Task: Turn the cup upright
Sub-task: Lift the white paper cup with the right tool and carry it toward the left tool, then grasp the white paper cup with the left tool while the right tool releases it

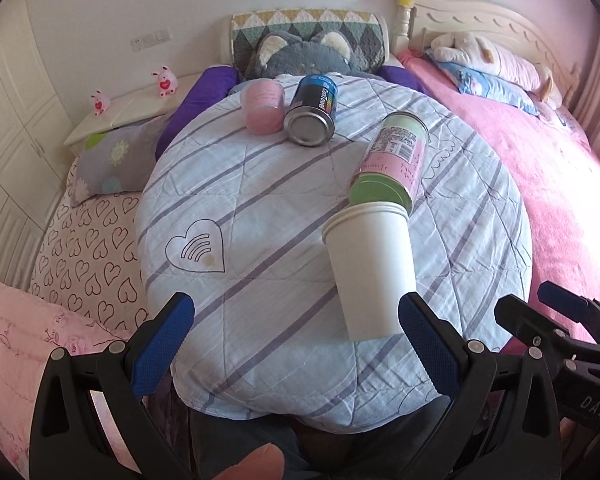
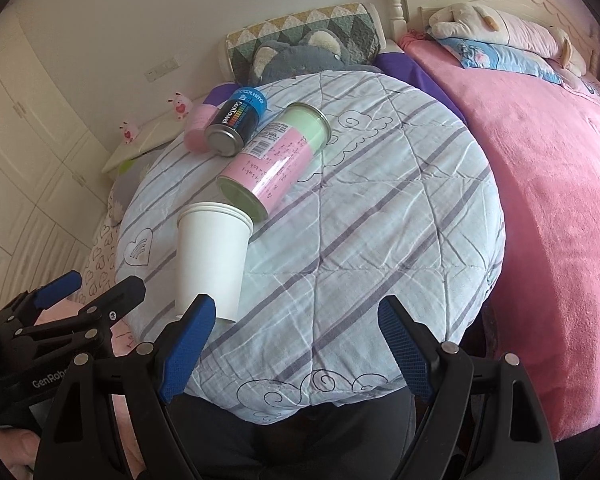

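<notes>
A white paper cup (image 1: 370, 268) lies on its side on the round striped cloth table (image 1: 260, 208), mouth pointing away toward a green-and-pink can. It also shows in the right wrist view (image 2: 212, 258). My left gripper (image 1: 296, 320) is open and empty; its right finger (image 1: 420, 332) is close beside the cup's base. My right gripper (image 2: 296, 328) is open and empty; its left finger (image 2: 192, 340) is just in front of the cup's base. The right gripper also shows at the edge of the left wrist view (image 1: 556, 316).
A green-and-pink can (image 1: 392, 160) lies on its side against the cup's mouth. A black-and-blue can (image 1: 312, 110) and a pink container (image 1: 262, 106) lie at the table's far side. A pink bed (image 2: 560, 200) is right, pillows and plush toys behind.
</notes>
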Available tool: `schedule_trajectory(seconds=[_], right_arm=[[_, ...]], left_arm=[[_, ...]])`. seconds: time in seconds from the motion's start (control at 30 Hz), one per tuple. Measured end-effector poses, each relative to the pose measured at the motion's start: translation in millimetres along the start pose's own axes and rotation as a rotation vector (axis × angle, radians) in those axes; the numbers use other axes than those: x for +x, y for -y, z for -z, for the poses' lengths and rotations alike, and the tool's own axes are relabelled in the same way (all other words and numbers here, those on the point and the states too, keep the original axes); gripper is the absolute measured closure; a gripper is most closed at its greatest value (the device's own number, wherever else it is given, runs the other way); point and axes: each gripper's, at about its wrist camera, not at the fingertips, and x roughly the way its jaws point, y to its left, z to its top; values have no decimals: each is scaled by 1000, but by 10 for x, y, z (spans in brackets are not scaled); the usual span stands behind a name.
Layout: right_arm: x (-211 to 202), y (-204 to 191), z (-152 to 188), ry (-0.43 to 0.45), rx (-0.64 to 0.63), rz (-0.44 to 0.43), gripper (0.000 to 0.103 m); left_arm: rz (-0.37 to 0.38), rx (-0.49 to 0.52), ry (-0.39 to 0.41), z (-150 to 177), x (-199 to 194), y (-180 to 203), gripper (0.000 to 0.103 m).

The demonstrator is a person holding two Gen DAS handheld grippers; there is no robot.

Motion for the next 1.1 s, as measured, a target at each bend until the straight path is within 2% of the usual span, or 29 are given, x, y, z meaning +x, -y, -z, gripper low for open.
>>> schedule_trajectory(seconds=[0.33, 0.73, 1.1], right_arm=[[108, 111, -135, -2, 18, 14, 18], [400, 227, -292, -48, 40, 23, 18], [416, 324, -298, -52, 64, 35, 18]], left_arm=[[32, 6, -63, -243, 388, 174, 0], [83, -1, -140, -431, 886, 339, 0], [134, -43, -199, -447, 1034, 316, 0]])
